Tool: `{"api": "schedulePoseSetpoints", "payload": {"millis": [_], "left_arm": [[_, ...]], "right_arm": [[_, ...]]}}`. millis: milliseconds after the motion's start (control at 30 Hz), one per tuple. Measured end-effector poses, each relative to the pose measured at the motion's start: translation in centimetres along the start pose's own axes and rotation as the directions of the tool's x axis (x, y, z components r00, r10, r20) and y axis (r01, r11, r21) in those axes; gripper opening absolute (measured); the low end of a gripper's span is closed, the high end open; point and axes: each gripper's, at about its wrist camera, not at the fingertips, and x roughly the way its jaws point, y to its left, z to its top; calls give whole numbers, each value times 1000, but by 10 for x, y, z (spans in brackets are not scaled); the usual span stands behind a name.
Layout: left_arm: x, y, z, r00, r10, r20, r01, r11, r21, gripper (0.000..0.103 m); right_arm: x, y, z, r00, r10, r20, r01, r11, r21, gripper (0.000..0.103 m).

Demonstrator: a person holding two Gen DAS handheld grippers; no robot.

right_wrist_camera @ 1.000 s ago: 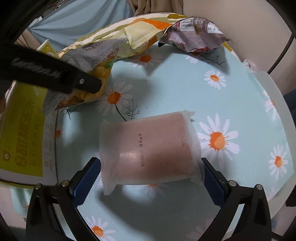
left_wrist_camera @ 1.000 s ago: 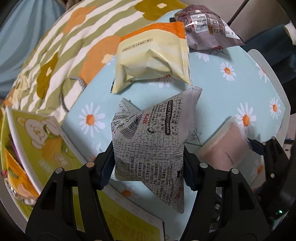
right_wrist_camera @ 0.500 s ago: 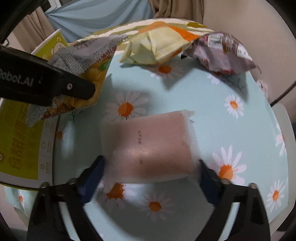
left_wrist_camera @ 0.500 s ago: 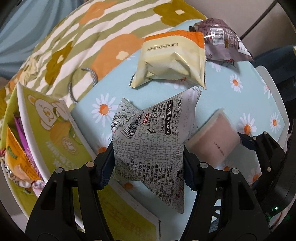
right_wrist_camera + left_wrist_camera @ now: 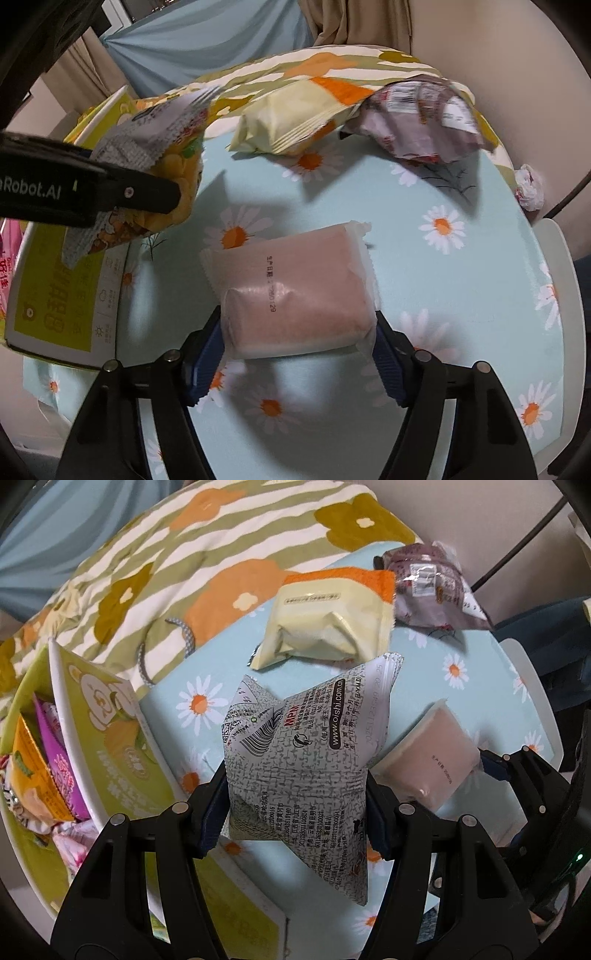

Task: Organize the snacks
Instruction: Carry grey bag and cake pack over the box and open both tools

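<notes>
The left claw (image 5: 295, 805) grips a grey printed foil snack bag (image 5: 306, 760) above the daisy-print blue counter (image 5: 461, 686). The right claw (image 5: 299, 354) clamps a pale pink wrapped snack pack (image 5: 295, 291). At the left stands an open yellow-green cardboard box (image 5: 110, 746) holding orange and purple snack packets (image 5: 48, 771). On the counter's far side lie a cream-and-orange packet (image 5: 328, 624) and, beside it, a purple packet (image 5: 432, 587).

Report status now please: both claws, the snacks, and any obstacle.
Left claw shut on grey snack bag, held above table. Right claw shut on pink packet. Yellow packet and purple packet lying on table. Nothing blocking.
</notes>
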Motion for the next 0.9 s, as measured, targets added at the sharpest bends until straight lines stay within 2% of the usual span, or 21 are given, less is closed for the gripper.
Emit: {"api": "schedulePoseSetpoints", "payload": {"millis": [133, 333, 533, 767, 900], "left_arm": [[-7, -8, 2, 1000, -2, 17, 2, 1000, -6, 62], [-26, -19, 8, 998, -3, 55, 5, 1000, -31, 62], [-67, -18, 10, 991, -2, 137, 14, 997, -81, 62], [-129, 15, -9, 967, 46, 251, 6, 979, -206, 62], [-161, 50, -35, 949, 103, 297, -8, 953, -304, 62]], "right_arm": [[-8, 6, 4, 1000, 3, 15, -3, 1000, 10, 68], [-33, -5, 8, 999, 14, 39, -14, 1000, 15, 68], [-64, -12, 19, 996, 46, 82, -45, 999, -13, 68], [-107, 11, 55, 980, 125, 157, -108, 988, -113, 68], [-126, 41, 76, 962, 198, 186, -161, 967, -196, 68]]}}
